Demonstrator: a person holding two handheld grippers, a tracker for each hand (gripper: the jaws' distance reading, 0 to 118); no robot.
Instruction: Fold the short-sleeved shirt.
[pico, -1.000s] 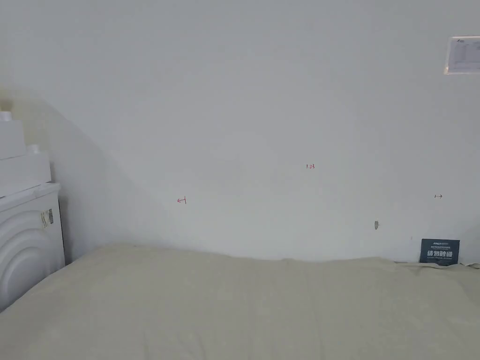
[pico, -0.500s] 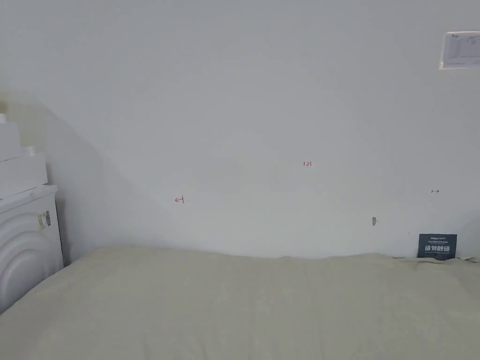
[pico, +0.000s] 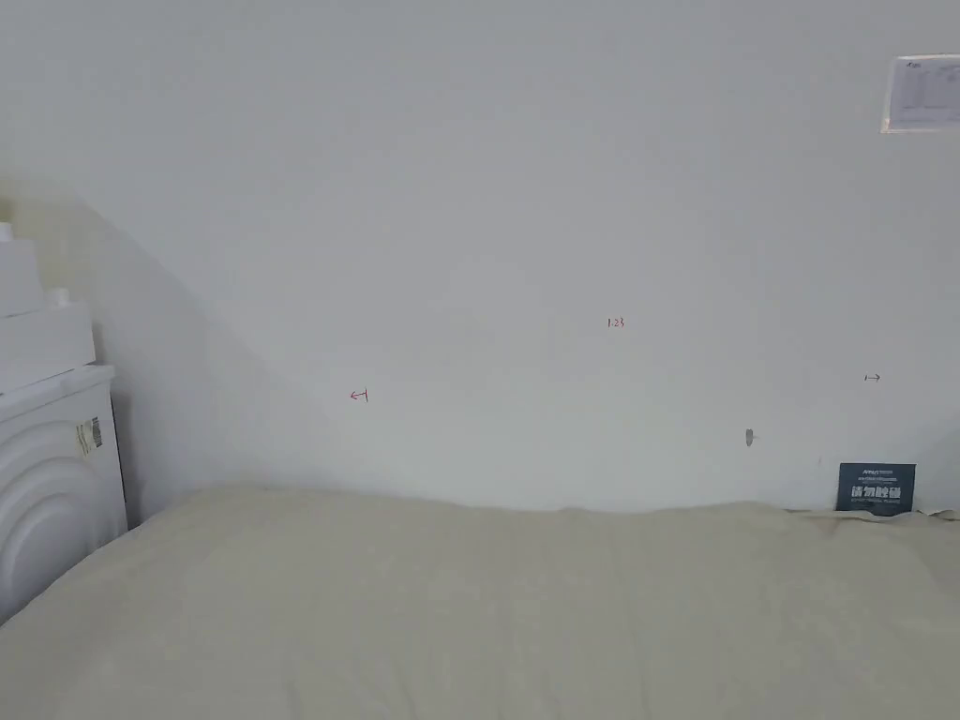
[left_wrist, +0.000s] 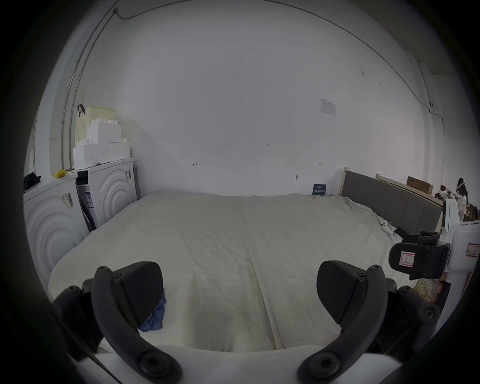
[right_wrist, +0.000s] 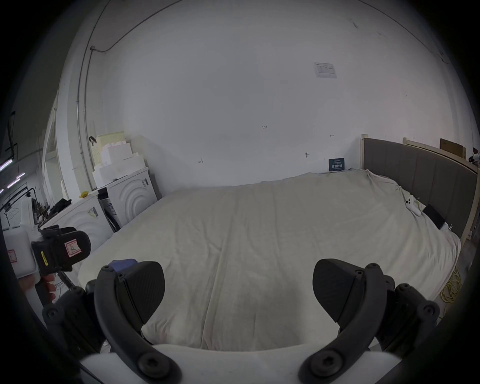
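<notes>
- Shirt (left_wrist: 155, 315): you find it as a bunched blue heap near the bed's (left_wrist: 233, 246) front left corner, half hidden behind the left jaw in the left gripper view; in the right gripper view a blue edge (right_wrist: 123, 265) peeks above the left jaw.
- Orientation: collar, hem and sleeves cannot be told apart in the crumpled heap, so you cannot state which way it points or where its long axis runs.
- Left tongs (left_wrist: 240, 293): your jaws stand wide apart, holding nothing, above the cream sheet and just right of the shirt.
- Right tongs (right_wrist: 239, 293): your jaws are likewise spread wide and empty, over the bed's middle front; the left tongs (right_wrist: 61, 250) appear at the left margin of this view.
- Risk, blind reach: your head camera faces the wall (pico: 487, 234) and the bed's far edge, so a grasp made now would likely miss the heap.
- Risk, wrong layer: closing on the heap from above may also pinch the loose sheet and drag it up with the shirt.
- Risk, edge: the shirt lies close to the corner; a sideways nudge could push it off the bed.
</notes>
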